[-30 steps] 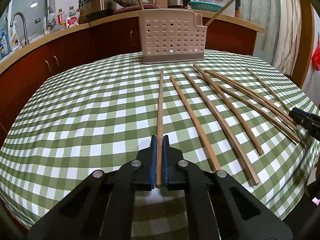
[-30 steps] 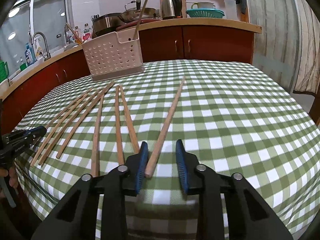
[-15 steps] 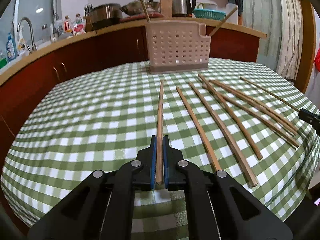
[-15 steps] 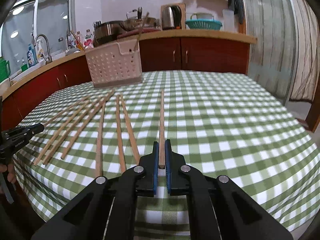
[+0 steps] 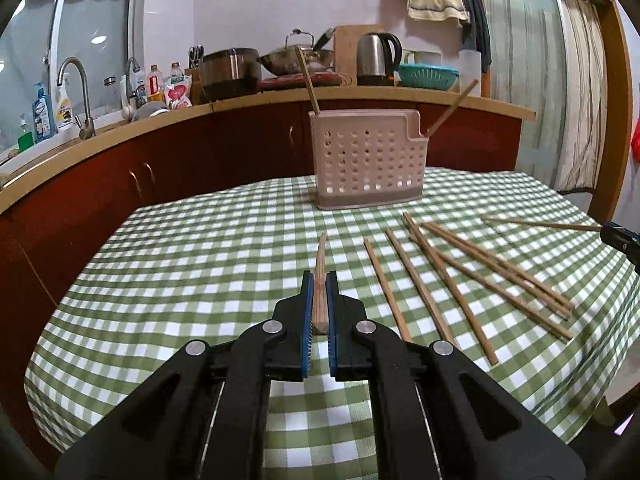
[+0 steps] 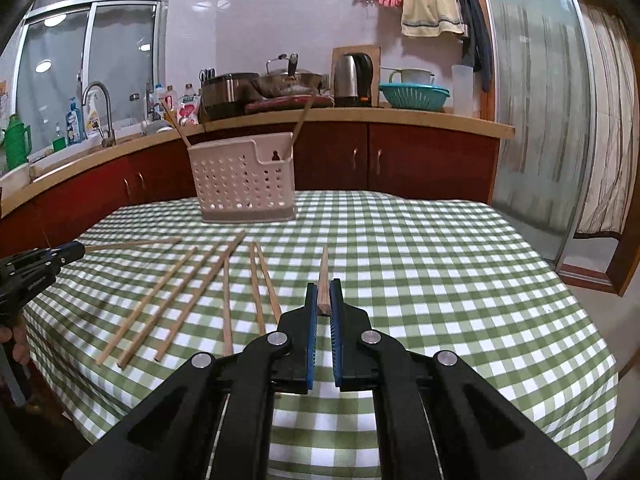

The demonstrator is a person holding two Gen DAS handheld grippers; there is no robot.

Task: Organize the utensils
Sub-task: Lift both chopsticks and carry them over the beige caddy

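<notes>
My left gripper is shut on a wooden chopstick and holds it lifted, pointing toward the pink perforated utensil holder at the table's far side. My right gripper is shut on another chopstick, also raised and aimed toward the holder. Two chopsticks stand in the holder, one at each end. Several chopsticks lie loose on the green checked tablecloth, right of my left gripper and left of my right gripper. Each gripper's tip shows at the edge of the other view.
A counter with red cabinets runs behind the table, holding a sink tap, bottles, pots, a kettle and a teal basket. A glass sliding door stands at the right. The table edge drops off near both grippers.
My right gripper closed on its chopstick. Both grippers lifted their chopsticks off the cloth and tilted up, so the holder and the counter now sit lower in both views.
</notes>
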